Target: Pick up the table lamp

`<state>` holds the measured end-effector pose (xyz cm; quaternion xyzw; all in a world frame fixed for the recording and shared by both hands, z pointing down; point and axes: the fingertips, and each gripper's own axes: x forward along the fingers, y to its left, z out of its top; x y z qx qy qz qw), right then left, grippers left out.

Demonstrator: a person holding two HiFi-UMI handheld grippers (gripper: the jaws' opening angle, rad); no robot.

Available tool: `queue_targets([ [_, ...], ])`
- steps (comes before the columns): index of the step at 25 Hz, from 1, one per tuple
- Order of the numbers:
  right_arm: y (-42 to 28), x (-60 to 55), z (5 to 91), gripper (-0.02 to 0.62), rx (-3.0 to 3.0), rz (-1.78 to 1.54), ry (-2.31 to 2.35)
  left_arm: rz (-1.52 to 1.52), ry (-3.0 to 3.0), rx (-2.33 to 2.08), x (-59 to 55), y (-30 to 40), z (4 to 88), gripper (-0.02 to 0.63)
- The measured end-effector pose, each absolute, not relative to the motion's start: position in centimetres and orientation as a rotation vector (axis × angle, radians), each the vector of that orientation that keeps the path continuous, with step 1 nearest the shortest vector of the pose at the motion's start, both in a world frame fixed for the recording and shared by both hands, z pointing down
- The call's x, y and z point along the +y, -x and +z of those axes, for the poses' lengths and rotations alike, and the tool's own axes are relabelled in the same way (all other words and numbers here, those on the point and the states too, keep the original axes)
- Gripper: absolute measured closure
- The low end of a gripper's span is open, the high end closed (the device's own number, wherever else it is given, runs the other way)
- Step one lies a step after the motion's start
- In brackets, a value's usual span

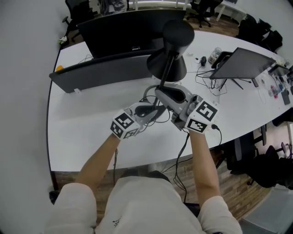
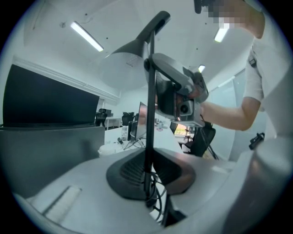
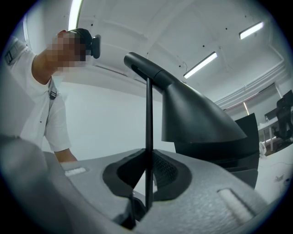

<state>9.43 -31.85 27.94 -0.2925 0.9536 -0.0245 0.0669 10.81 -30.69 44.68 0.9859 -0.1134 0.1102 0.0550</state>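
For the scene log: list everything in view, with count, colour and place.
table lamp: one, black, over the table, stem between both grippers' jaws
table: one, white, beneath it
monitor: one, black, table's far edge
tilted screen: one, grey, table's right
cables: several, black, beside that screen
chairs: several, black, beyond the table
left gripper: one, grey, shut on the stem
right gripper: one, grey, shut on the stem
forearms: two, bare, bottom

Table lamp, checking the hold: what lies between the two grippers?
Only its bare stem, from left gripper up to right gripper; in left gripper view.
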Motion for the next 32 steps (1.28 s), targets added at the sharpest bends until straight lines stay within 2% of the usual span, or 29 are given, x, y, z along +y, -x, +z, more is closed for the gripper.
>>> queue_targets([
  [32, -8.9, -28.3, 19.2, 0.558, 2.900, 0.011, 0.833, 0.252, -3.063, -0.385, -27.3, -10.6, 35.7, 0.561],
])
